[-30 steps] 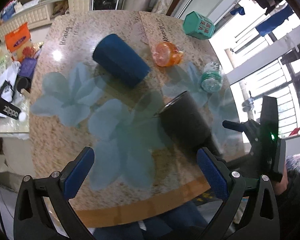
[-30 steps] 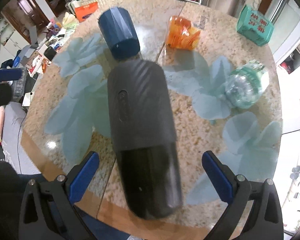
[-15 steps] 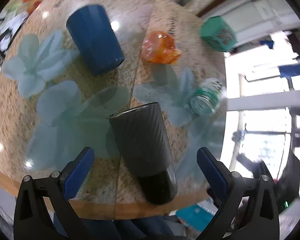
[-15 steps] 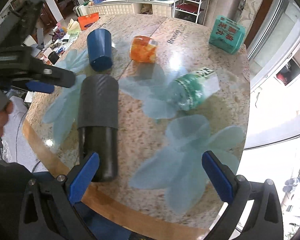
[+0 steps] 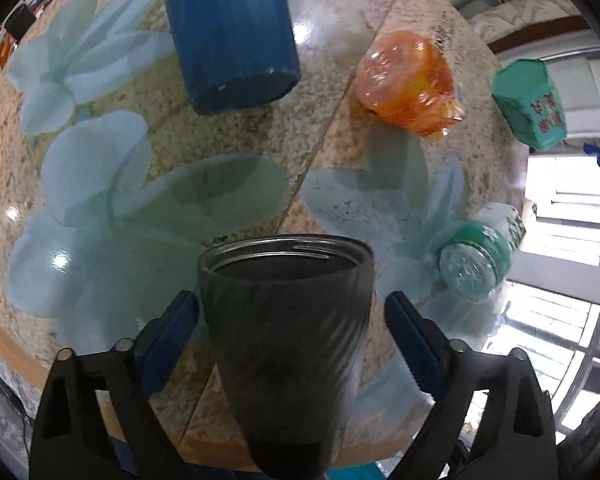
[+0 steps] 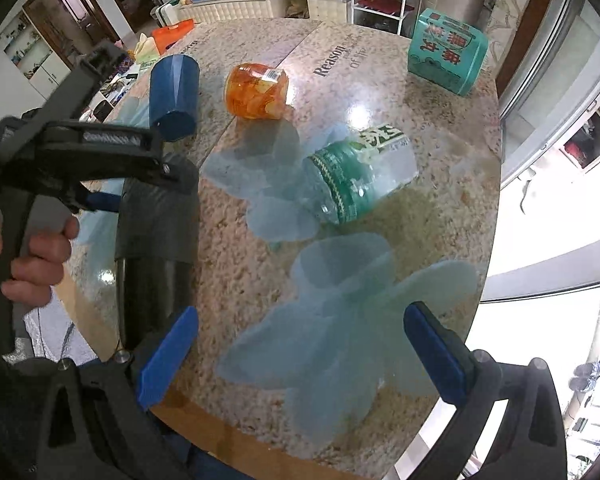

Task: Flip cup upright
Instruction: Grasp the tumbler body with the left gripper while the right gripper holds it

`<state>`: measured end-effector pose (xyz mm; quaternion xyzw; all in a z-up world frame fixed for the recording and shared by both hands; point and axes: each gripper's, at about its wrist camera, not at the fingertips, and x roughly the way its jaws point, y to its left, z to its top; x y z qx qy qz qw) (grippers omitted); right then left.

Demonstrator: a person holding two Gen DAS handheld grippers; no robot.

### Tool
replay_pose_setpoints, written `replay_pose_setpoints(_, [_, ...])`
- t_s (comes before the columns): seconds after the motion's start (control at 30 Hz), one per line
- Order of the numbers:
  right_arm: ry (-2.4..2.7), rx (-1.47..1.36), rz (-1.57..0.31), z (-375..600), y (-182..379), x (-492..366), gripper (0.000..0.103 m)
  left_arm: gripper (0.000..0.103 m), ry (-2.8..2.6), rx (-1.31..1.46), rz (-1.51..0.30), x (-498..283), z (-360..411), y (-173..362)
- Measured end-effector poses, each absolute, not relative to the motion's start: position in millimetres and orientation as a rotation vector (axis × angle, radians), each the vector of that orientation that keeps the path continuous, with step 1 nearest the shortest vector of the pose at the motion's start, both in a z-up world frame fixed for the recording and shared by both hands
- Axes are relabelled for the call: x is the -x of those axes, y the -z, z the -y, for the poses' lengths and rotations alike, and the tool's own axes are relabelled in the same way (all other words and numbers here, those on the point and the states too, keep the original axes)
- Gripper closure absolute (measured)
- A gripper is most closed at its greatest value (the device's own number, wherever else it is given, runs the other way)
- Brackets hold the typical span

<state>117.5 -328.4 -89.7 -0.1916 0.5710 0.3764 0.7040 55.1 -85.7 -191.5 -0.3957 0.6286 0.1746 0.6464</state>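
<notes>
- Left tongs (image 5: 292,316): blue pads (image 5: 172,328) set apart on either side of the black cup (image 5: 288,320). The left pad lies at or just beside the cup wall; the right pad shows a visible gap. No clamp is yet evident.
- Change over the last second: the left tongs have swung from a high, offset view of the table to a position astride the cup, and the cup now fills the space between the pads, where half a second ago it lay ahead of them.
- Right tongs (image 6: 300,352): pads wide apart, nothing between them, hovering over the near table edge; they have drawn back from the cup, which was centred before them a second ago.
- Black cup: lying on its side on the granite table (image 5: 340,128), open threaded mouth pointing away from the left tongs, base toward the near edge. In the right wrist view the cup (image 6: 156,240) sits to the left of the right tongs, with the left tongs (image 6: 104,200) straddling it.
- Beyond the left tongs: a blue cup (image 5: 228,32) also on its side, an orange jar (image 5: 410,80), a green bottle (image 5: 476,260) to the right, and a teal box (image 5: 532,104) farthest off.
- Reading: the grasp has passed to the left side; closing on the cup wall, then lifting and rotating the mouth upward, appears to be the remaining work.
</notes>
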Motion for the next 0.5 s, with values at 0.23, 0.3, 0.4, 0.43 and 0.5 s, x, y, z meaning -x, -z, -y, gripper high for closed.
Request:
replay_pose_setpoints(0.23, [-0.838,0.394,-1.276,332.9,89.8,-132.7,0.000,0.022,-0.428,0.929,-1.430,-52.9,87.4,203.2])
replay_pose_setpoints(0.3, [-0.831,0.383,-1.286,335.6,92.2,-136.7,0.000,0.022,-0.430,0.927,-1.426,-53.2,86.7,204.4])
replay_pose_setpoints(0.4, [-0.828,0.367,-1.299,338.4,94.8,-139.5,0.000,0.022,-0.427,0.925,-1.423,-54.1,87.4,204.4])
replay_pose_setpoints(0.43, [-0.829,0.365,-1.300,338.6,94.5,-138.8,0.000,0.022,-0.463,0.926,-1.426,-51.6,87.0,203.9])
replay_pose_setpoints(0.5, [-0.827,0.358,-1.298,339.3,93.5,-138.3,0.000,0.022,-0.460,0.926,-1.421,-51.9,87.4,203.2])
